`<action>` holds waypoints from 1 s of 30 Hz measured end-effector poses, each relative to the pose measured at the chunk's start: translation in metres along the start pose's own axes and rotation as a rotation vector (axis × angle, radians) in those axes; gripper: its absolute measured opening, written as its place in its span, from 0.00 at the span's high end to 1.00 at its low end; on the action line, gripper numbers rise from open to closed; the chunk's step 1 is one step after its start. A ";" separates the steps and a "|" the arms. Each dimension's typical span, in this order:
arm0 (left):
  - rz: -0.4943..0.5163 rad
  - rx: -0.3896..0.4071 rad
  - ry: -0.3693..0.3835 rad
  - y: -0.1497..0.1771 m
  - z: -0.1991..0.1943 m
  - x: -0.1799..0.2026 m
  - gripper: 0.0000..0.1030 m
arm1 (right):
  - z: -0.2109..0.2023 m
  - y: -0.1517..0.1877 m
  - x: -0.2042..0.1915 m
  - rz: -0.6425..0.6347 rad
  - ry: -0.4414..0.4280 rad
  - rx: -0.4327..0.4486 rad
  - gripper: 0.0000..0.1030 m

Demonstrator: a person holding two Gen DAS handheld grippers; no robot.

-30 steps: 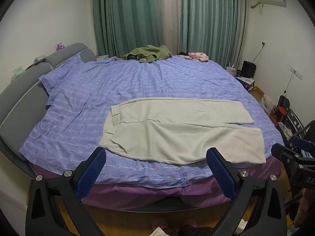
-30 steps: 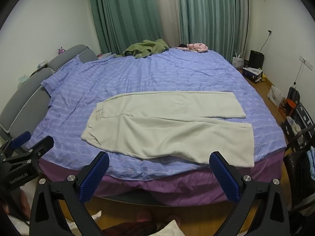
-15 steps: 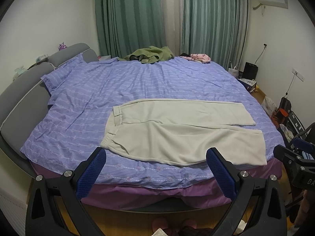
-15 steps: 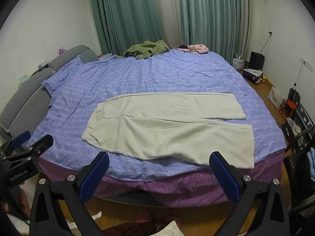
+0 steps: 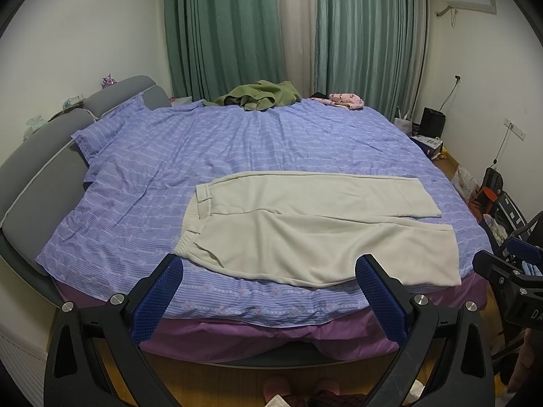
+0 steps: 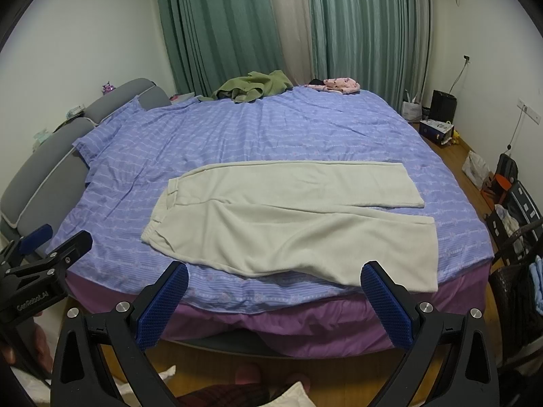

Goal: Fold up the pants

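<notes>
Because the cream fleece pants point(image 5: 312, 224) lay spread flat near the front edge of the bed point(image 5: 271, 142), waistband to the left and legs to the right, we judged them soft, light and limp. Both the left gripper point(image 5: 271, 291) and the right gripper point(image 6: 275, 298) hovered short of the bed, fingers spread wide and empty. We reckoned the best holds were the waistband corner and the near leg's hem, since the cloth would sag anywhere between.

Cream pants point(image 5: 305, 230) point(image 6: 288, 220) are lying flat and unfolded near the bed's near edge, waistband pointing left, legs extending right.
</notes>
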State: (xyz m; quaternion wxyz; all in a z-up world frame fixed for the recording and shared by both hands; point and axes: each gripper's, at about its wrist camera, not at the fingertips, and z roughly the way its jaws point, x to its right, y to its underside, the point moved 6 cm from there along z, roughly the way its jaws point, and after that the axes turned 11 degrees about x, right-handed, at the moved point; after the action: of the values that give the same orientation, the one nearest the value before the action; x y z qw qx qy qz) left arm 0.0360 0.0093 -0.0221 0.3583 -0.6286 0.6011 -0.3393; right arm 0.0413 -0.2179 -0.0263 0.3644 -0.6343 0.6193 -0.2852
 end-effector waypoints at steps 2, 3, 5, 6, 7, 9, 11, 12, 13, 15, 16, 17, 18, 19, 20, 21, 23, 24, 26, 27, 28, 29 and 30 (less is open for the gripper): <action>0.000 0.000 -0.001 0.000 0.000 0.001 0.00 | 0.000 0.001 0.000 0.000 0.000 0.000 0.00; 0.000 0.000 -0.001 -0.001 0.000 0.000 0.00 | 0.000 0.000 0.000 0.000 0.000 0.000 0.00; 0.000 0.000 -0.003 -0.002 0.000 -0.001 0.00 | 0.000 0.001 0.000 0.000 0.001 0.001 0.00; 0.000 0.000 -0.002 -0.002 0.000 -0.002 0.00 | 0.000 0.001 0.000 0.000 0.000 0.001 0.00; 0.000 0.001 -0.001 -0.001 0.000 -0.001 0.00 | 0.000 0.001 0.000 0.000 0.001 0.001 0.00; 0.000 0.002 -0.002 -0.002 0.000 -0.001 0.00 | 0.000 0.001 0.000 0.000 0.000 0.001 0.00; 0.001 0.001 -0.001 -0.001 0.000 -0.001 0.00 | 0.000 0.001 0.000 0.000 0.000 0.001 0.00; 0.000 0.000 -0.002 -0.001 0.000 -0.002 0.00 | -0.001 0.001 0.000 0.001 0.000 0.000 0.00; 0.000 0.001 -0.002 0.000 0.000 -0.001 0.00 | -0.001 0.001 0.000 0.001 0.000 0.001 0.00; 0.001 0.001 -0.002 0.000 0.000 -0.001 0.00 | 0.000 0.002 0.001 0.001 -0.001 0.001 0.00; 0.001 0.001 -0.003 0.000 0.000 -0.001 0.00 | -0.001 0.002 0.000 0.001 -0.001 0.001 0.00; 0.001 0.001 -0.002 0.001 0.000 0.000 0.00 | -0.001 0.002 0.000 0.001 0.000 0.001 0.00; 0.001 0.001 -0.002 0.000 0.000 -0.001 0.00 | 0.000 0.002 0.001 0.001 -0.001 0.001 0.00; 0.002 0.001 -0.002 0.001 0.000 -0.001 0.00 | -0.001 0.002 0.001 0.001 -0.001 0.001 0.00; 0.002 0.001 -0.003 0.001 0.000 -0.001 0.00 | -0.001 0.002 0.001 0.001 -0.001 0.001 0.00; 0.002 0.002 -0.002 0.001 -0.001 -0.001 0.00 | -0.001 0.002 0.001 0.001 -0.001 0.002 0.00; 0.002 0.001 -0.002 0.001 -0.001 -0.001 0.00 | -0.001 0.003 0.001 0.001 -0.001 0.002 0.00; 0.002 0.001 -0.004 0.001 0.000 -0.002 0.00 | -0.001 0.003 0.000 0.001 -0.001 0.002 0.00; 0.002 -0.002 -0.005 -0.001 0.001 -0.003 0.00 | -0.001 0.002 0.000 0.001 -0.001 0.002 0.00; 0.001 -0.005 -0.007 -0.001 0.002 -0.004 0.00 | -0.001 0.003 0.000 0.001 -0.001 0.003 0.00; 0.001 -0.005 -0.009 -0.002 0.001 -0.006 0.00 | 0.000 0.002 0.000 0.000 -0.002 0.002 0.00; 0.000 -0.007 -0.011 -0.002 0.002 -0.007 0.00 | 0.000 0.002 0.000 0.000 -0.002 0.002 0.00; 0.000 -0.008 -0.013 -0.003 0.002 -0.007 0.00 | 0.000 0.002 0.000 0.000 -0.002 0.003 0.00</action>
State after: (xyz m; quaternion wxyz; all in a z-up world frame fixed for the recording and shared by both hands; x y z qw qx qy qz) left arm 0.0390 0.0167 -0.0212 0.3598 -0.6323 0.6000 -0.3328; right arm 0.0404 -0.2174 -0.0279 0.3659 -0.6340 0.6186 -0.2853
